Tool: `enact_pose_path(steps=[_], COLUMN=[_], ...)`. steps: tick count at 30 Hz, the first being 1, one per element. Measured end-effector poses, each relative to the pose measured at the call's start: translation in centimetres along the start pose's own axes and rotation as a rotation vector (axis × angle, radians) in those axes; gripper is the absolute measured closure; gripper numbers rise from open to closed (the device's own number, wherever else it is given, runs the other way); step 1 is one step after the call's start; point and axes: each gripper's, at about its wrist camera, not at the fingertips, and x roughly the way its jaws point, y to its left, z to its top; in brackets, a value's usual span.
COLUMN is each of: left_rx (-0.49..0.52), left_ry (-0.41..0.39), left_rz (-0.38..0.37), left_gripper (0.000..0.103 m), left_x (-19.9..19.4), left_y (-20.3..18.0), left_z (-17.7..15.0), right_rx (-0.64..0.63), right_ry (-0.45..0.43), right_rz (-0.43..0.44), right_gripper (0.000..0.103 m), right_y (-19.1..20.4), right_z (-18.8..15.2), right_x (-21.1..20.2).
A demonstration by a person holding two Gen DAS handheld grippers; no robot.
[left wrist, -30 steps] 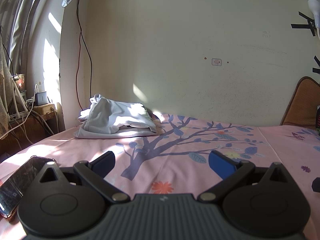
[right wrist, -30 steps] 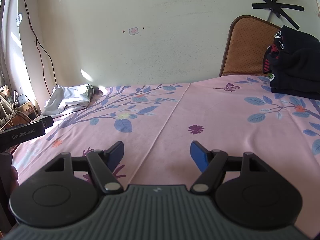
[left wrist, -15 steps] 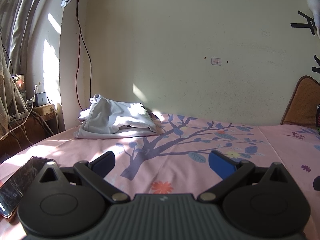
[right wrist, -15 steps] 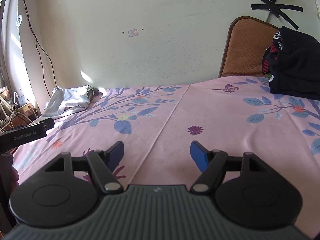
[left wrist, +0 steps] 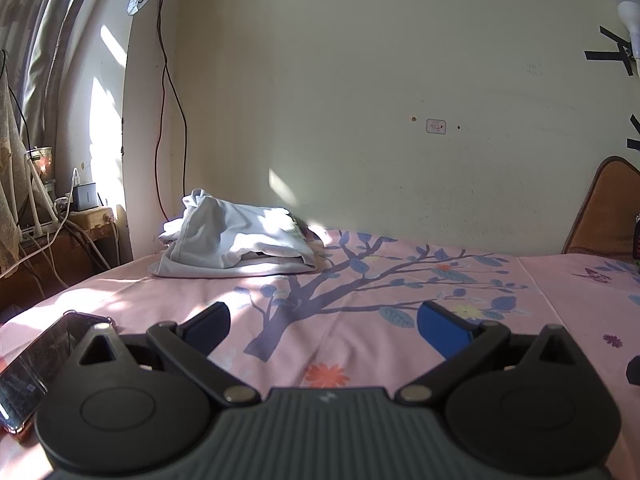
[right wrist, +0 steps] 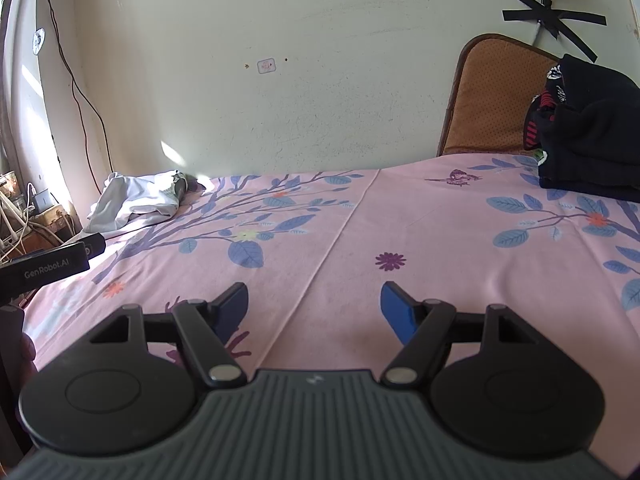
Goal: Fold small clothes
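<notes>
Right now both tools hang low over the pink floral bed sheet [right wrist: 420,216], nothing in either one. The left hand-held gripper [left wrist: 322,322] has its blue pads spread wide over the tree print; the right hand-held gripper [right wrist: 314,306] is just as wide, over bare sheet. The pale crumpled garment [left wrist: 236,236] sits well ahead at the far corner by the wall; a dark pile of clothes [right wrist: 588,132] is stacked at the far right by the headboard. The step looks like a reach. Best bet, I'd say: go for one garment, pinch a single layer at an edge, and drag it onto open sheet to spread it flat.
</notes>
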Motion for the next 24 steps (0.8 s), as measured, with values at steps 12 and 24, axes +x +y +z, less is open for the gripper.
enact_pose_path(steps=[12, 24], left_rx=[-0.004, -0.028], left_ry=[0.023, 0.030], left_rz=[-0.010, 0.000], left_gripper=[0.000, 0.000], left_x=[0.2, -0.1], left_y=[0.0, 0.6], left_z=[0.0, -0.1], right_rx=[0.001, -0.103], right_ry=[0.006, 0.029], right_rz=[0.005, 0.093], right_gripper=[0.028, 0.028], right_y=[0.0, 3.5], right_z=[0.0, -0.2], right_x=[0.1, 0.5])
